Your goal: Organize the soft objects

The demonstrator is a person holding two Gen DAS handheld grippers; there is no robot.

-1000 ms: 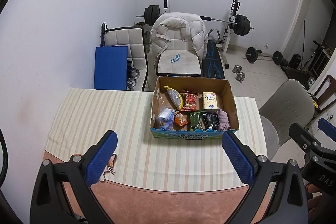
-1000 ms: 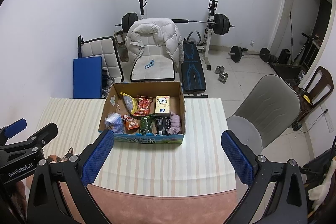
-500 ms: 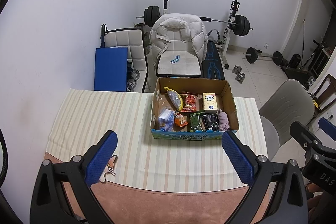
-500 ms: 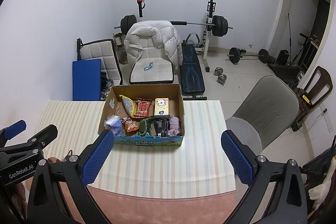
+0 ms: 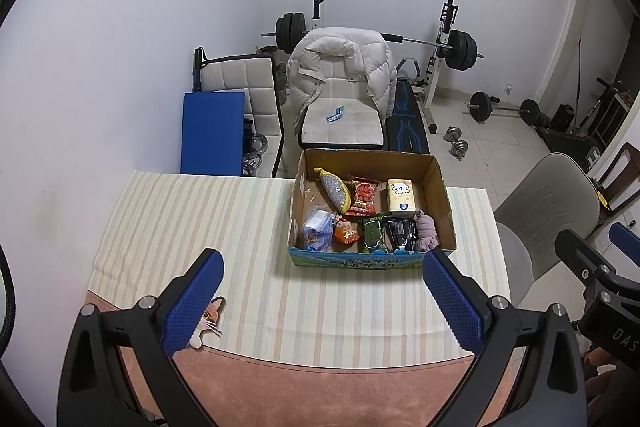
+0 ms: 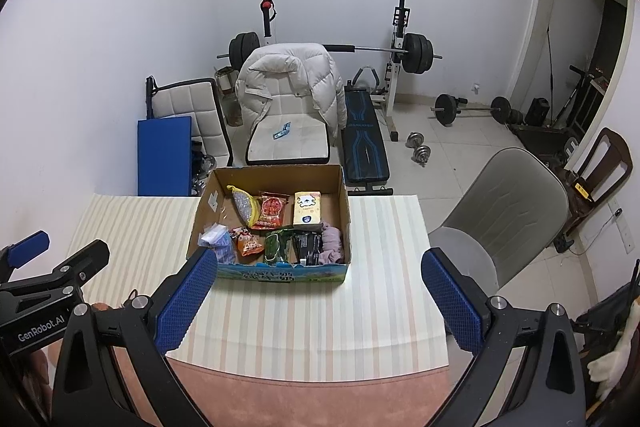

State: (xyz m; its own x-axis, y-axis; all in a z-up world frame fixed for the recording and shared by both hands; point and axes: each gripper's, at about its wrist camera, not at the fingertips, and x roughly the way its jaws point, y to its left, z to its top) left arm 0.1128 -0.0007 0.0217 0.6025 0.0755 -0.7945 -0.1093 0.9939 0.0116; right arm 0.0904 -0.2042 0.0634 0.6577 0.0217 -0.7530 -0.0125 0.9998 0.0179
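Writing on grippers: "GenRobot.AI" in white on the left gripper's body at the lower left of the right wrist view; "DAS" is all that shows on the right gripper's body at the lower right of the left wrist view.
Box print: the cardboard box has a blue and green printed front panel with Chinese characters, too small to read.
Left gripper: blue-padded fingers spread wide, holding nothing, low in the frame above the near table edge.
Right gripper: fingers spread wide too, empty, with the box just beyond and between them.
Soft objects: all inside the box at frame centre. Back row holds a yellow-edged mesh pouch, a red snack bag and a yellow tissue pack with a cartoon face. Front row holds a blue packet, an orange packet, a green packet, a black packet and a mauve cloth.
Surface: a table under a cream striped tablecloth; a cat sticker peeks out beside the left finger.
Room: white walls, tiled floor; a white puffer jacket draped over a chair, a barbell rack behind it, dumbbells on the floor, a grey chair at right.
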